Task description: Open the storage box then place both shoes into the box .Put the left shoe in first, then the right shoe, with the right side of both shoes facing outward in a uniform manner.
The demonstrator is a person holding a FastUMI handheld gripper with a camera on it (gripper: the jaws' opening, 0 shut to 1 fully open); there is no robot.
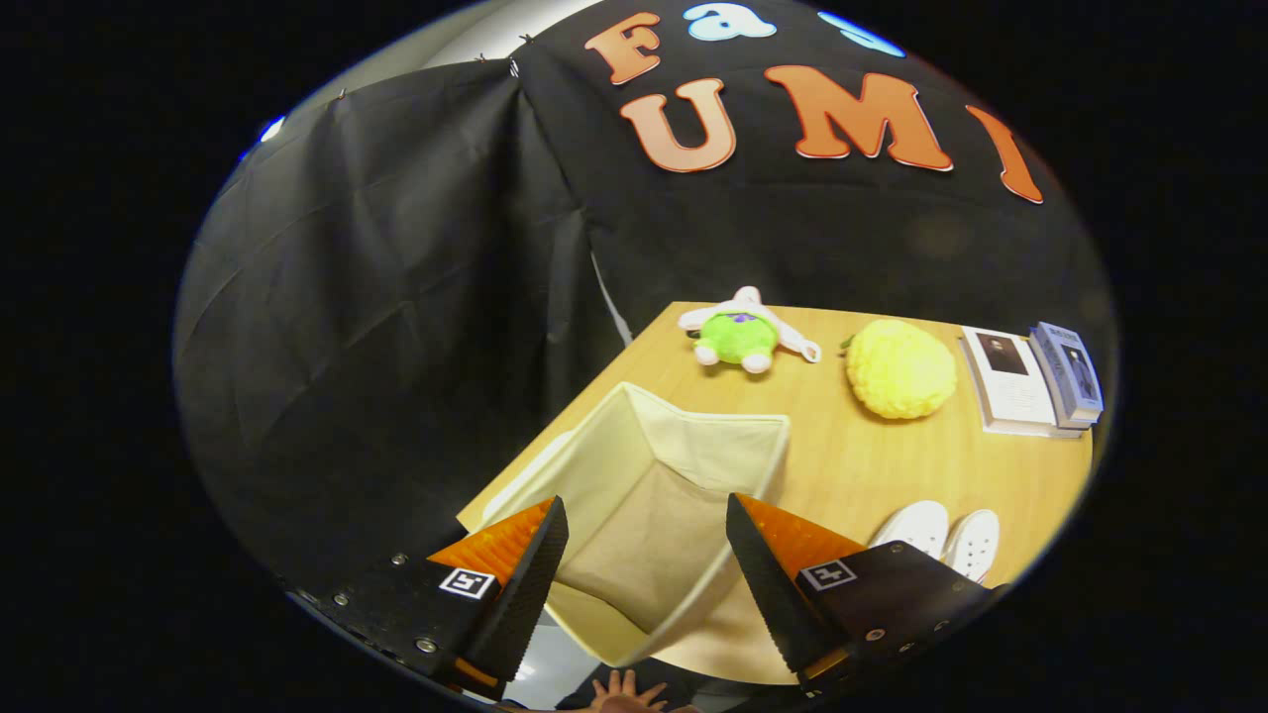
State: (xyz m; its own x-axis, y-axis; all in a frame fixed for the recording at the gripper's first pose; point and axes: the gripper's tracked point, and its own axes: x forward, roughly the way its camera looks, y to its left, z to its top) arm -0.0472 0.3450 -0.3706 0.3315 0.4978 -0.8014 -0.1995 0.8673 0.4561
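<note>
Storage box open and empty; both shoes still out.
Cream fabric storage box [654, 495] stands on wooden worktop [892, 465]; gripper [644, 555] fingers apart, holding nothing, above it; pair of white perforated shoes [941, 540] sits just beside the box.

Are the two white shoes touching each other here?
Touching. In the gripper view the white shoes lie side by side on the table, edges meeting with no wood between them. The open tongs hover over the storage box.
</note>
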